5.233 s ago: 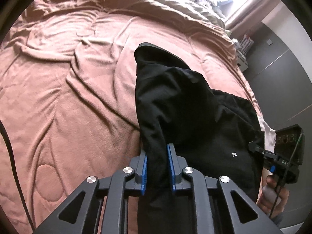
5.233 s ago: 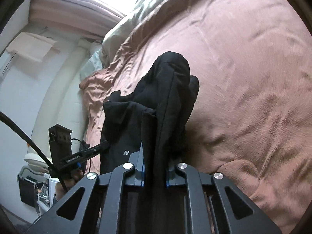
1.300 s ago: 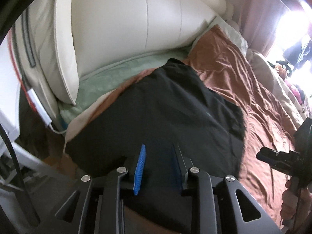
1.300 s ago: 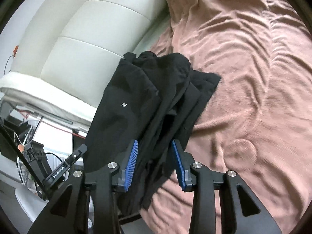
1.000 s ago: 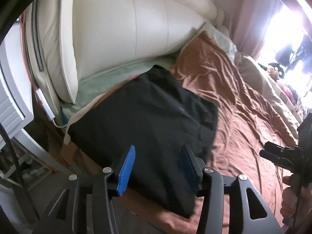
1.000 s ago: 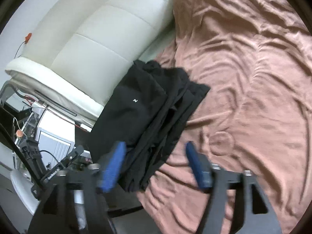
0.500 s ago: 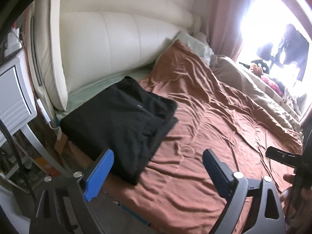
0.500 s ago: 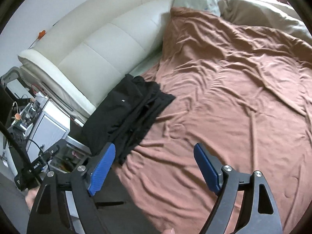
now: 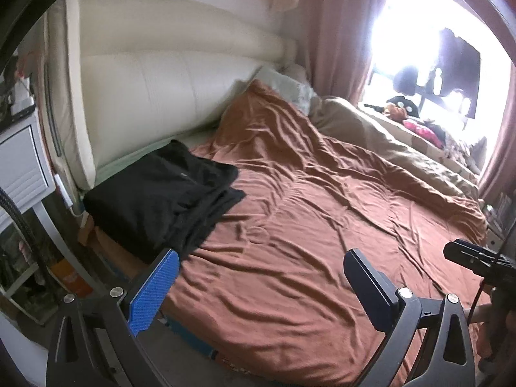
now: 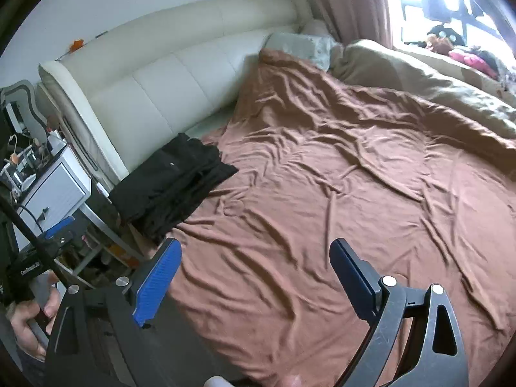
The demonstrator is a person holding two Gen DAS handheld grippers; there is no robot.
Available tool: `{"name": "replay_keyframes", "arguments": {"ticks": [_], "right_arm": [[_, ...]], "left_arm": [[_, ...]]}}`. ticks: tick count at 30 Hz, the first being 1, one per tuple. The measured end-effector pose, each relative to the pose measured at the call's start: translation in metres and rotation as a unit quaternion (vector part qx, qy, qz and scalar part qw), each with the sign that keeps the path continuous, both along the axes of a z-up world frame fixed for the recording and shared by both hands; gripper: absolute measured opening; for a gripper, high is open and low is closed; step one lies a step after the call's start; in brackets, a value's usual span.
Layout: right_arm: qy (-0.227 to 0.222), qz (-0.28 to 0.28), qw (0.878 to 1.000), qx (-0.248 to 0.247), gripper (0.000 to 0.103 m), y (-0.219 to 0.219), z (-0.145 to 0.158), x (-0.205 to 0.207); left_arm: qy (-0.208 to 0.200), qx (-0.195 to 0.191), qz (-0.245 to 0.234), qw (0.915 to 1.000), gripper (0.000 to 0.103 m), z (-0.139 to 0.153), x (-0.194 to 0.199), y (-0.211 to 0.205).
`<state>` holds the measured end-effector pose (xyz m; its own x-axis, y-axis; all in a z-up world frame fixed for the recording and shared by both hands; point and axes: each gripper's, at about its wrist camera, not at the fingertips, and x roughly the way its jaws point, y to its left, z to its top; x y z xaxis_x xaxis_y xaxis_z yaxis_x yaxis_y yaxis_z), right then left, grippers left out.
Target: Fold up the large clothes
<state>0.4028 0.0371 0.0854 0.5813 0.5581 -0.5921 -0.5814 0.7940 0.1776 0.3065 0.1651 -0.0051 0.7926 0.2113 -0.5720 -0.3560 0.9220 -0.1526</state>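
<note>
A folded black garment (image 9: 161, 193) lies on the near left corner of the bed, by the cream headboard (image 9: 154, 96); it also shows in the right wrist view (image 10: 174, 180). My left gripper (image 9: 261, 264) is wide open and empty, held back over the bed's near edge, well clear of the garment. My right gripper (image 10: 254, 254) is wide open and empty too, above the brown sheet (image 10: 338, 193). The right gripper's body shows at the right edge of the left wrist view (image 9: 474, 258).
A white nightstand (image 10: 51, 190) with clutter stands left of the bed. A beige duvet (image 9: 403, 151) and pillows (image 10: 300, 45) lie at the far side by the bright window (image 9: 435, 48). Pink curtains (image 9: 335, 32) hang behind.
Both grippers let go of the black garment, opened wide and pulled back from it. The garment now lies folded at the bed's corner and looks smaller in both views.
</note>
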Motion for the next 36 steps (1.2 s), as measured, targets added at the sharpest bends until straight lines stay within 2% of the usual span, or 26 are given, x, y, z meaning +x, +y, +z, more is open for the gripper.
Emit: {"name": "replay_keyframes", "arguments": {"ticks": [1,2,3,8,18,28,36], "right_arm": [[-0.006,-0.001,1.000,0.002,0.095,-0.008,0.001,-0.009],[-0.011,-0.004,1.000,0.003,0.103,-0.015,0.001,-0.018],[-0.014,-0.009,1.000,0.003,0.103,-0.022,0.001,-0.026],[-0.039,-0.046,0.998,0.002,0.103,-0.057,-0.004,-0.067],[-0.024,-0.101,0.994,0.027,0.103,-0.121,-0.028,-0.131],[-0.061,-0.143,0.987,0.044,0.103,-0.159,-0.044,-0.219],[-0.078,-0.158,0.983,0.055,0.103,-0.173,-0.058,-0.273]], "left_arm": [[-0.001,0.002,-0.005,1.0000,0.102,0.000,-0.003,-0.006],[-0.004,0.004,-0.013,0.9999,0.102,0.000,-0.006,-0.015],[-0.006,0.005,-0.017,0.9998,0.102,0.000,-0.009,-0.021],[-0.021,0.019,-0.047,0.9985,0.102,0.000,-0.024,-0.058],[-0.048,0.029,-0.100,0.9934,0.102,-0.001,-0.066,-0.110],[-0.070,0.044,-0.133,0.9877,0.102,-0.005,-0.125,-0.135],[-0.082,0.070,-0.152,0.9825,0.102,-0.003,-0.165,-0.149]]}}
